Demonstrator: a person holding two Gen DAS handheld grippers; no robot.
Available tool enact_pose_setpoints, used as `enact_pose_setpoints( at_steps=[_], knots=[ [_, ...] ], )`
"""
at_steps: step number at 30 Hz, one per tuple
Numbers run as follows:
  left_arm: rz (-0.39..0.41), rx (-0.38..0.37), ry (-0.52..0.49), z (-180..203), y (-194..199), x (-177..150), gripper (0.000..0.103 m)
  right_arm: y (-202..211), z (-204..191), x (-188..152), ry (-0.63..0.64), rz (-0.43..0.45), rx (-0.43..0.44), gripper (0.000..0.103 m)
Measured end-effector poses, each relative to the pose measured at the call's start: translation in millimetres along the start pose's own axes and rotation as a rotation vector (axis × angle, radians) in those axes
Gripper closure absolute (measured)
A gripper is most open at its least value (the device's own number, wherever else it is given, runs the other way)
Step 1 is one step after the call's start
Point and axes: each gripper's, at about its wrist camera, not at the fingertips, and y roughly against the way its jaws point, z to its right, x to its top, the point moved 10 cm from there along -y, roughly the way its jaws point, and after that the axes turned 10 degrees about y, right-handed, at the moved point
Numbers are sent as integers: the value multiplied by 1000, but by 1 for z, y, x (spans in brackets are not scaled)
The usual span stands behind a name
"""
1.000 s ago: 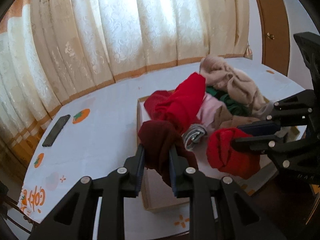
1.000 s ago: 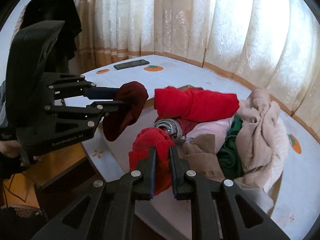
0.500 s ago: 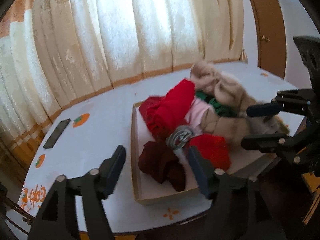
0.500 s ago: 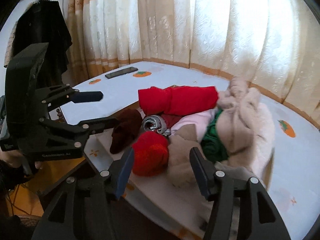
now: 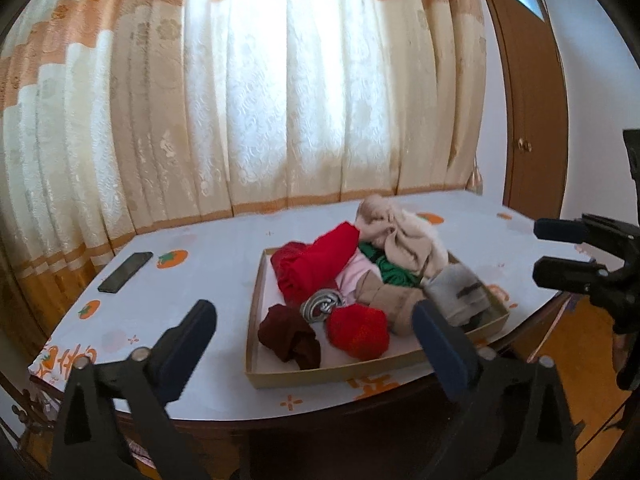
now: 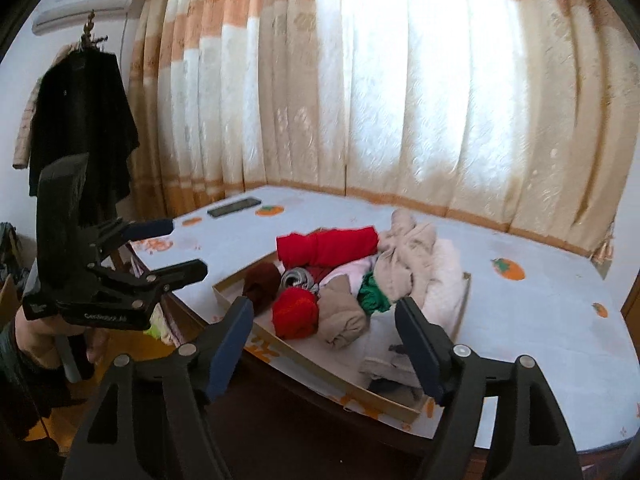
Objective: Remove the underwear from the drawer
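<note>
Both views are soft with blur, so seams and prints on the clothes are hard to read. In the right wrist view the right gripper's (image 6: 322,330) near finger (image 6: 420,344) covers part of the grey pieces at the tray's (image 6: 320,368) near right corner, and a hand (image 6: 44,330) under the left gripper (image 6: 188,250) is cut off by the picture's edge. In the left wrist view only the fingers of the right gripper (image 5: 560,252) show; its body runs out of frame.

The underwear lies in a shallow cardboard tray (image 5: 344,370) at the near edge of the table (image 5: 208,280). A dark maroon piece (image 5: 290,338) sits crumpled at the tray's near left corner, just beside a bright red bundle (image 5: 358,332), with a grey rolled piece (image 5: 322,306) touching both from behind. A long red roll (image 5: 316,264) lies across the pile, and pink, green and beige clothes are heaped toward the far side.

The left gripper (image 5: 314,332) has its jaws spreading very wide, nothing between them. The right gripper's jaws are also spreading and hold nothing. Both hang clear of the tray.

A phone (image 5: 125,272) lies near the table's far left corner.
</note>
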Motion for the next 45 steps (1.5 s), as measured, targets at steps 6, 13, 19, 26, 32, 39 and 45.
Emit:
enact_pose_setpoints(
  at_steps=[6,13,19,26,32,39,45],
  knots=[
    [22,-5,-1,9,13,5,0,15,5,2,-2,33,-41,23],
    [26,-4,-8,15,18,7,0,17,6,0,-7,34,-44,23],
    [10,-2,1,14,13,4,0,16,2,0,4,35,-41,23],
    [-9,-6,-7,17,11,-1,0,15,0,1,4,37,-41,23],
    [-12,-7,-10,17,11,-1,0,15,-1,3,16,40,-42,23],
    [-23,3,0,14,9,0,0,15,-1,4,15,43,-42,23],
    [-38,12,3,10,3,-1,0,14,-1,2,22,36,-33,23]
  ],
)
